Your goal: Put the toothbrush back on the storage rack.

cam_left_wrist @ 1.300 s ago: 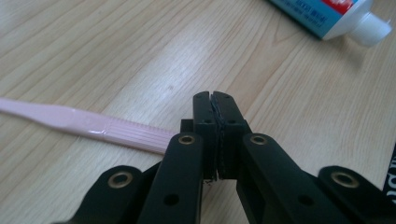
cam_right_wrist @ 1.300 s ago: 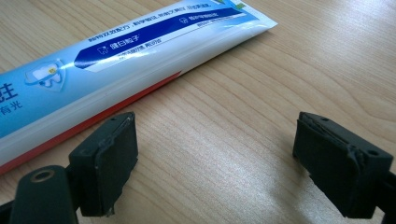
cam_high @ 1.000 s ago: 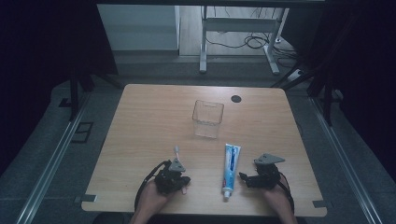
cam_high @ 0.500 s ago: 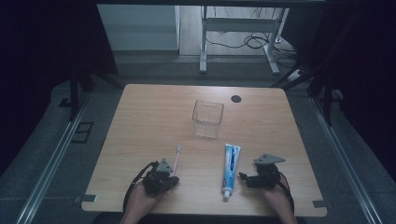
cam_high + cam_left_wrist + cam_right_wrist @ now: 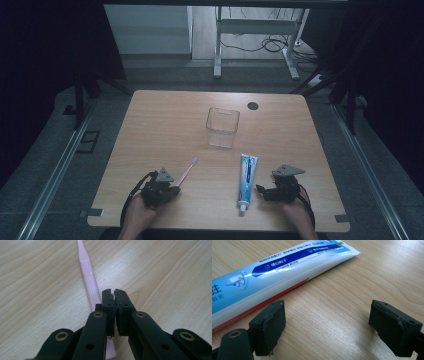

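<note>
A pink toothbrush (image 5: pixel 188 170) lies flat on the wooden table (image 5: pixel 160 130), bristles toward the far side. My left gripper (image 5: pixel 173 188) rests at its handle end with the jaws shut and nothing between them. In the left gripper view the toothbrush (image 5: pixel 87 272) runs under the left side of the left gripper (image 5: pixel 114 292). A blue and white toothpaste tube (image 5: pixel 247 180) lies lengthwise, cap toward the near edge. My right gripper (image 5: pixel 261 190) stands open just right of it. The right gripper view shows the tube (image 5: pixel 274 267) beyond the right gripper (image 5: pixel 327 312), with bare wood between the jaws.
A clear square plastic cup (image 5: pixel 222 127) stands upright at the table's middle, beyond both items. A black round cable hole (image 5: pixel 253 105) sits near the far edge. A desk frame and cables lie on the floor behind the table.
My left gripper has slid left along the near edge, away from the toothbrush, which stays lying on the table. The right gripper and the toothpaste tube have not moved.
</note>
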{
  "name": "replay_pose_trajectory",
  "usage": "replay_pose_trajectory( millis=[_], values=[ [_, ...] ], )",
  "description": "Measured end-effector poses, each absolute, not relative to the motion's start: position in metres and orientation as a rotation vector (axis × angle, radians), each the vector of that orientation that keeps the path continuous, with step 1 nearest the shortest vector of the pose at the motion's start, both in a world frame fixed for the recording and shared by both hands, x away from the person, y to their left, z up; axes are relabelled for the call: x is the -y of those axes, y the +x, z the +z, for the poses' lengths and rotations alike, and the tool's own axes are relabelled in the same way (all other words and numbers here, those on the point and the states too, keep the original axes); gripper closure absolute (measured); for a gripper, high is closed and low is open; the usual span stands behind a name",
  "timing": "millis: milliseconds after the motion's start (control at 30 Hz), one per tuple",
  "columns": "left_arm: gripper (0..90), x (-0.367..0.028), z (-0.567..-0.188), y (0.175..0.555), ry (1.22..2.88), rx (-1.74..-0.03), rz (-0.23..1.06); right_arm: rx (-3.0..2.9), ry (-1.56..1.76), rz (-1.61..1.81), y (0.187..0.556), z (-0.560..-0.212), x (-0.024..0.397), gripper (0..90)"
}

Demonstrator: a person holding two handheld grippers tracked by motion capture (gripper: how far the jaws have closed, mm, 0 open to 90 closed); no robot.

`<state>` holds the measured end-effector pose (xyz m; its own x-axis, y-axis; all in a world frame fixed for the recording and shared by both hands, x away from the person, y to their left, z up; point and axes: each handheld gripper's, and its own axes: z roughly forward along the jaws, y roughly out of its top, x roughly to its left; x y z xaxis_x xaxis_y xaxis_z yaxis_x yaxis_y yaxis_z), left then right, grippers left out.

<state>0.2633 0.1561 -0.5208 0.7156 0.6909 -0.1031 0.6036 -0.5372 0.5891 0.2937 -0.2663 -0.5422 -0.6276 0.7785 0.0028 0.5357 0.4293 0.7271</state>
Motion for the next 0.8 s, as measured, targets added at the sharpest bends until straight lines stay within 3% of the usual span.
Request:
replay_pose_trajectory(
  millis=[500,800],
  values=[
    [85.5,-0.175,-0.521,0.270,2.344,-1.016,0.230,-2.349,1.131,1.014,0.294,-0.542,0.266,13.6],
    [78.4,-0.170,-0.509,0.280,2.388,-1.002,0.219,-2.350,1.131,1.015,0.294,-0.542,0.266,13.6]
  ],
)
